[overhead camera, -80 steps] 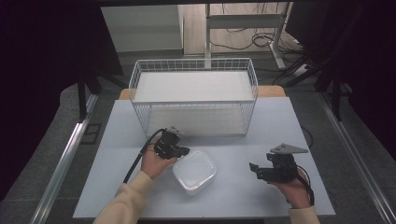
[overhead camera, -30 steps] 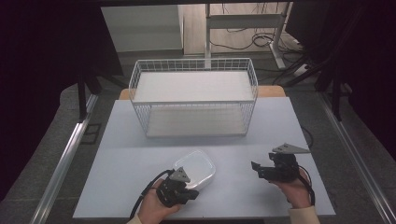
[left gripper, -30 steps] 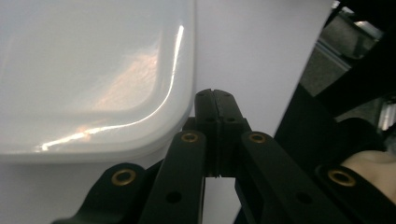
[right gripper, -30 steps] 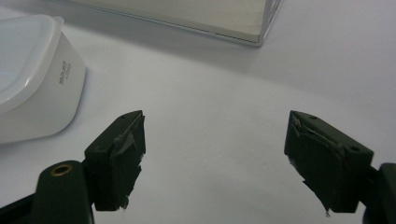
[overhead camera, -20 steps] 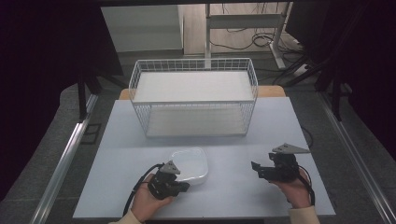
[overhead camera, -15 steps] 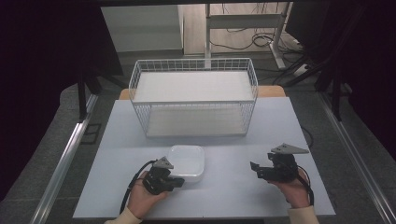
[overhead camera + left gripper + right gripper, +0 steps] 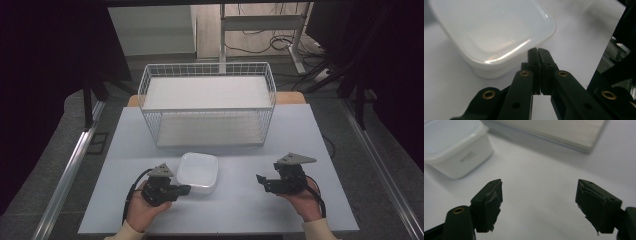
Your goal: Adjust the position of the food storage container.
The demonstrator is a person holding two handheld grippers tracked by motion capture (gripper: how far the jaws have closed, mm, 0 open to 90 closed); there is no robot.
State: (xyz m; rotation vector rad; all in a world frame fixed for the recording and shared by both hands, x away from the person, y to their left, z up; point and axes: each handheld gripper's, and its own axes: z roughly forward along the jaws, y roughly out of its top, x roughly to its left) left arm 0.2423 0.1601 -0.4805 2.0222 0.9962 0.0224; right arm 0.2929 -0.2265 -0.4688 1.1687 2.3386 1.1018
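A white plastic container (image 7: 198,173) sits near the middle of the pale worktop (image 7: 240,210), in front of a wire basket (image 7: 207,107), as the left gripper (image 7: 186,189), jaws pressed together and empty, rests just beside its near-left corner and the right gripper (image 7: 260,180) hovers wide apart to the right.

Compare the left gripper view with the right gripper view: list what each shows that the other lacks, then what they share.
Left gripper view alone: the left claw, jaws pressed together with nothing between them, just beside the container's rim. Right gripper view alone: the right claw with jaws wide apart over bare table, small lettering on the container's side, and the basket's floor edge. Both: the white plastic container.
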